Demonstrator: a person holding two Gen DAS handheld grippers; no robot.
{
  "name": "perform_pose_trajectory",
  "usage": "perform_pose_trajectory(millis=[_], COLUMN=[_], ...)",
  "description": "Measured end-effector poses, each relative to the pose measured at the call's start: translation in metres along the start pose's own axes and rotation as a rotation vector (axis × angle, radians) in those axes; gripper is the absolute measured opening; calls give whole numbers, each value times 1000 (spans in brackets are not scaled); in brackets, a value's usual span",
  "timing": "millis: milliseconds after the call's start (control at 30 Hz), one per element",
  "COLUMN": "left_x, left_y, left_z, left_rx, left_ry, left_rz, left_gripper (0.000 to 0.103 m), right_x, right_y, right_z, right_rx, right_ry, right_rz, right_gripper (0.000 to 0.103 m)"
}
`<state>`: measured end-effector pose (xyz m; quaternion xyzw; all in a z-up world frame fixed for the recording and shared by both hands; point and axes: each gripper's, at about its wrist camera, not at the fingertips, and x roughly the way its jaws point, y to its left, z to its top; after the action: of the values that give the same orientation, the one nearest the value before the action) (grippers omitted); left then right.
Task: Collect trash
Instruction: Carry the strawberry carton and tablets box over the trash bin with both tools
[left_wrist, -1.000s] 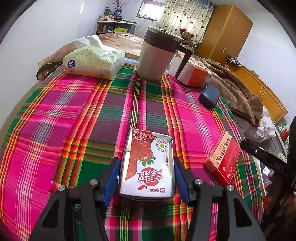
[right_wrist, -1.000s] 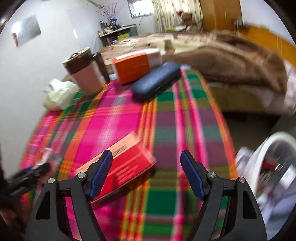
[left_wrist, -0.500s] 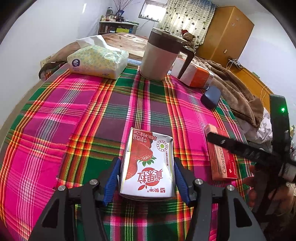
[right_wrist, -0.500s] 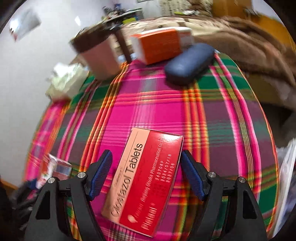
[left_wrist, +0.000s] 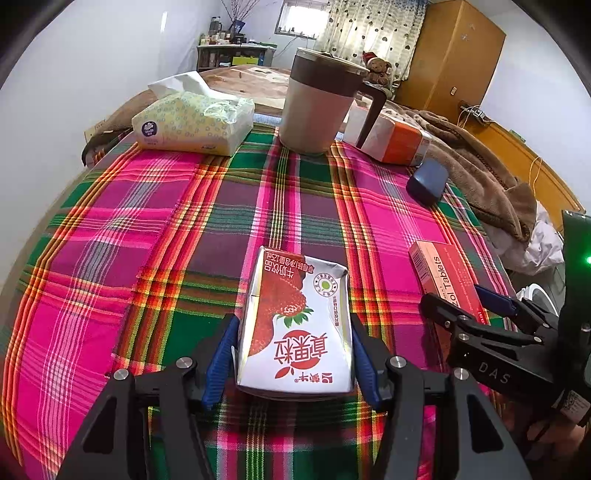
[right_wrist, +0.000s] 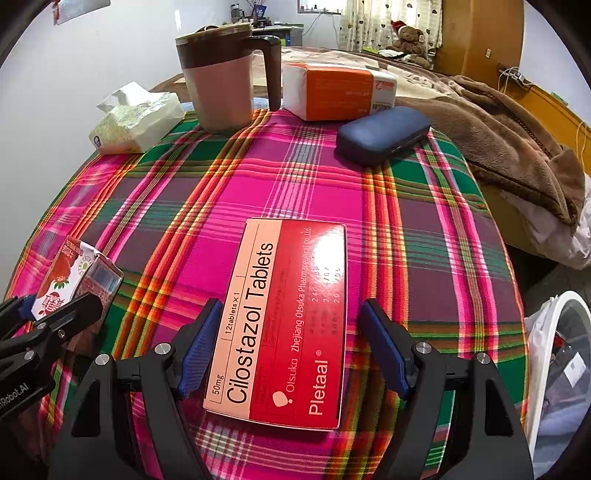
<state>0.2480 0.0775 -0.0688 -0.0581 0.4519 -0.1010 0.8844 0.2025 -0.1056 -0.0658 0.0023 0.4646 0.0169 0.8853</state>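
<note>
- The left gripper (left_wrist: 291, 354) points steeply down at the near edge of the table (left_wrist: 155, 229), its blue pads pressed against both sides of a strawberry milk carton (left_wrist: 295, 321), so it is clamped on the carton; carton and grip look the same as a second ago.
- The right gripper (right_wrist: 290, 347) also tilts down, over the table's near right part, with its jaws spread wide on either side of a red Cilostazol Tablets box (right_wrist: 284, 321); a gap shows between each pad and the box, so nothing is gripped.
- A second ago that box lay off to the left of the right gripper's jaws and askew; now it sits squarely between them, and the gripper has swung in over it.
- The tablet box lies flat on the plaid tablecloth (right_wrist: 314, 177); the carton lies near the left of it.
- Off the table's right edge, low down, stands a white trash bin (right_wrist: 557, 354).
- Toward the far right edge lies a dark blue glasses case (right_wrist: 382, 134).
- Along the far edge stand a tissue pack (left_wrist: 192, 122), a brown-lidded mug (left_wrist: 317, 107) and an orange-and-white box (right_wrist: 336, 90).
</note>
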Motion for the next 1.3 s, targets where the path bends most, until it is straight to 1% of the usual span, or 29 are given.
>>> perform_pose_trajectory(millis=[100, 133, 167, 200, 400, 633, 767, 1000, 1300], left_x=[-2, -2, -2, -3, -14, -34, -46, -69, -93], left_y=[-4, -6, -7, -9, -22, -42, -56, -93, -147], left_z=[-2, -2, -3, -4, -9, -13, -16, -25, -32], left_rx=[13, 17, 22, 22, 42, 66, 81, 115, 189], left_ry=[-4, -3, -3, -7, -24, -58, -78, -119, -165], left_rz=[13, 12, 13, 16, 2, -11, -36, -97, -165], left_gripper=[57, 57, 57, 57, 57, 57, 57, 57, 57], right_x=[-3, -4, -4, -6, -16, -43, -64, -98, -136], right_y=[-2, -3, -4, -5, -14, -32, -47, -78, -122], right_z=[-3, -4, -4, -5, -10, -14, -19, -32, -55], right_rx=[7, 8, 10, 12, 39, 74, 93, 119, 165], right_ry=[-8, -11, -14, -19, -39, -101, -138, -201, -268], right_rz=[0, 3, 6, 3, 20, 41, 48, 34, -23], right_gripper=[77, 75, 65, 63, 63, 63, 63, 63, 63])
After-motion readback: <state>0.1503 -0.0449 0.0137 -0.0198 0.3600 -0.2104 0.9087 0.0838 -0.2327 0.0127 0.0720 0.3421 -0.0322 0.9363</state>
